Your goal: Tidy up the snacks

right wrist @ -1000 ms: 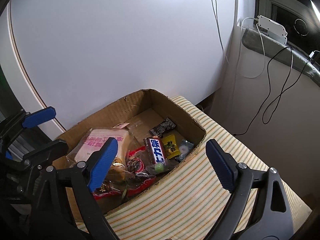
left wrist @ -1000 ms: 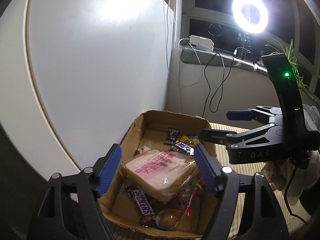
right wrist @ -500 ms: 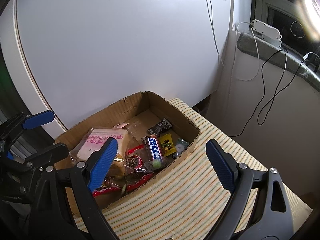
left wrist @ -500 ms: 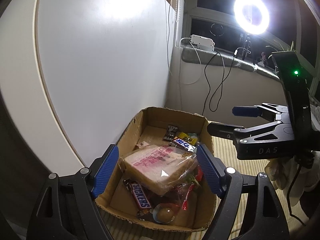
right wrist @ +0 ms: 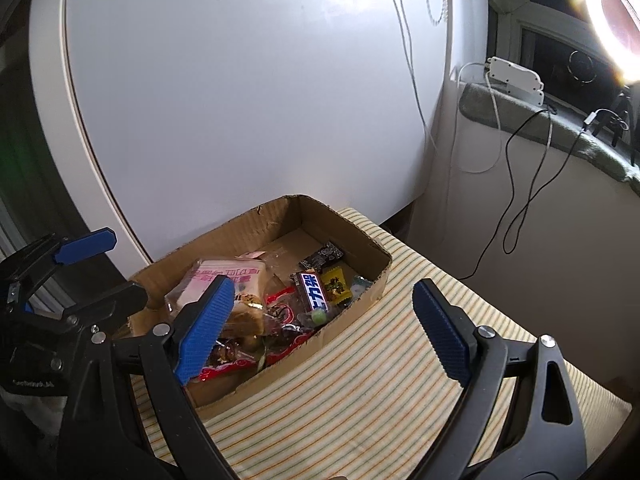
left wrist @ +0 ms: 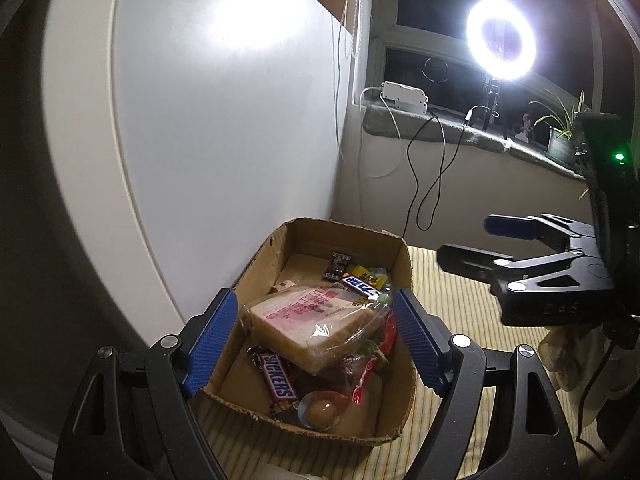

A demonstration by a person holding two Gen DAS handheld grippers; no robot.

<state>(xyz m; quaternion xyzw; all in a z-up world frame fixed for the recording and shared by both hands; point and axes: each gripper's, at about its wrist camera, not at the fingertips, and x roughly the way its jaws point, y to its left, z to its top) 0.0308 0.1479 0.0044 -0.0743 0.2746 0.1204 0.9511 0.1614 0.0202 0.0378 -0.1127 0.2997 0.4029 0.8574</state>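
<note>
Your box (left wrist: 403,280) sits on the striped cloth (right wrist: 360,380), its long side close against the white panel (right wrist: 240,100). Inside: wrapped bread (left wrist: 308,316) on top of the pile at the near end, Snickers (left wrist: 278,374) under it w/ a round sweet (left wrist: 322,410) beside, red wrappers (right wrist: 280,300) mid-box. Far end holds a blue bar (right wrist: 312,290), yellow pkt (right wrist: 334,284), dark pkt (right wrist: 323,255) and a green ball (right wrist: 319,314); bare cardboard floor shows behind them.

Your left gripper (left wrist: 316,340) hangs above the near end of the box, pads wide apart, nothing between them, bread showing in the gap. Your right gripper (right wrist: 324,328) is also spread wide and empty, over the box's cloth-side wall; it's well apart from the left one.

Around: ring light (left wrist: 500,44) and a plant (left wrist: 560,128) on the sill, white adapter (left wrist: 404,96) w/ cables (left wrist: 428,184) hanging down the wall past the box's far end.

Room: panel blocks one long side; cloth is open on the other side, and its edge drops off past the far corner.
</note>
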